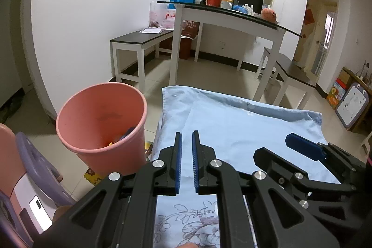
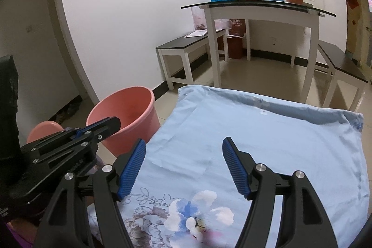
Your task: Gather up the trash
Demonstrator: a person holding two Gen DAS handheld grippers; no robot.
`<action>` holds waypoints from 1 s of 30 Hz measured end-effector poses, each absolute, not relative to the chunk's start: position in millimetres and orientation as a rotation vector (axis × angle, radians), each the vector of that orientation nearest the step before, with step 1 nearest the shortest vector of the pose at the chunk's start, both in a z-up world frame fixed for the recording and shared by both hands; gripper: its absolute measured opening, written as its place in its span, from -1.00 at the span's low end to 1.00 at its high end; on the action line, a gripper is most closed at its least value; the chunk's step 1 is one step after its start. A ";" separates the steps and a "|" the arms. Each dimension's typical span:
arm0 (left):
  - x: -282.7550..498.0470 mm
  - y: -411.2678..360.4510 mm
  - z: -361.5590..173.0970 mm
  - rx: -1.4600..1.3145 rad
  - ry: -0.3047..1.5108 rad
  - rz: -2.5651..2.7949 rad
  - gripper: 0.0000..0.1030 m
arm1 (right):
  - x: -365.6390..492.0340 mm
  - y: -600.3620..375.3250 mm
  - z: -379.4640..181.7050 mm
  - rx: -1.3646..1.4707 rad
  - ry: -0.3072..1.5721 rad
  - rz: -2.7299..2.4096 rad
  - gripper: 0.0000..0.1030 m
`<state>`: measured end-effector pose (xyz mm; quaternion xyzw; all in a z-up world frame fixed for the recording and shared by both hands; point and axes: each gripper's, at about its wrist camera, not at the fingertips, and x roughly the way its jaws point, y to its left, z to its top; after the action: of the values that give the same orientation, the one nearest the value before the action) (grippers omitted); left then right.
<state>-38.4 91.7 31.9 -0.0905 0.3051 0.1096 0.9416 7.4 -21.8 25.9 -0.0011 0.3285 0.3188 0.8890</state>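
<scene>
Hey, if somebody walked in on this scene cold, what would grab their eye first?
Probably the pink bin, standing on the floor left of the blue flowered cloth, with a few scraps in its bottom. Next come the two grippers poised over that cloth: the left gripper nearly closed with nothing between its fingers, the right gripper spread wide. Behind stands a cluttered white table.

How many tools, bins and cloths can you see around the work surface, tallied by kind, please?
Tools: 2, the left tool with its fingers close together and nothing between them, and the right tool open.
Pink bins: 1, with scraps at the bottom.
Blue floral cloths: 1.
Total: 4.
</scene>
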 end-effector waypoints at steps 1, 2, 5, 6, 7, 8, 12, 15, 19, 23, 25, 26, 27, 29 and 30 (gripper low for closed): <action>-38.0 91.6 30.8 -0.184 0.624 0.221 -0.84 | 7.8 -22.9 25.0 -0.001 0.684 0.658 0.32; -36.8 91.8 30.3 -0.184 0.626 0.218 -0.84 | 8.4 -24.4 23.9 0.000 0.685 0.654 0.32; -34.0 90.0 28.0 -0.181 0.630 0.208 -0.84 | 10.4 -28.3 20.6 0.005 0.693 0.643 0.32; -33.1 89.4 27.2 -0.180 0.632 0.206 -0.84 | 11.0 -29.6 19.4 0.006 0.695 0.640 0.32; -31.4 88.2 26.9 -0.180 0.634 0.203 -0.84 | 11.9 -30.7 18.3 0.007 0.698 0.636 0.32; -30.3 87.3 26.2 -0.180 0.637 0.201 -0.84 | 13.1 -31.8 17.1 0.008 0.701 0.633 0.32; -24.2 85.5 22.3 -0.179 0.648 0.191 -0.84 | 14.7 -34.9 13.7 0.012 0.709 0.623 0.32; -21.1 82.9 19.1 -0.174 0.655 0.184 -0.84 | 16.5 -37.2 10.9 0.016 0.715 0.614 0.32; -17.4 79.2 15.8 -0.168 0.665 0.173 -0.84 | 18.4 -40.7 6.6 0.022 0.725 0.602 0.32; -13.7 75.6 11.6 -0.162 0.674 0.160 -0.84 | 21.7 -44.2 3.3 0.028 0.733 0.588 0.32; -11.4 73.0 8.9 -0.156 0.679 0.154 -0.84 | 24.2 -46.3 1.5 0.032 0.738 0.578 0.32; -9.9 71.6 7.7 -0.154 0.682 0.150 -0.84 | 25.9 -48.3 0.2 0.035 0.741 0.572 0.32; -8.0 70.0 6.1 -0.150 0.686 0.146 -0.84 | 26.5 -49.2 -0.8 0.036 0.743 0.567 0.32; -3.4 68.0 4.4 -0.143 0.694 0.140 -0.84 | 28.3 -53.2 -3.7 0.040 0.748 0.554 0.32; -0.9 66.1 2.8 -0.141 0.698 0.134 -0.84 | 30.0 -55.9 -5.5 0.043 0.752 0.545 0.32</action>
<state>-0.9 66.1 2.8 -0.0689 0.3415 0.0657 0.9350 30.0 -55.9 -5.5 0.0207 0.3626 0.2629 0.8939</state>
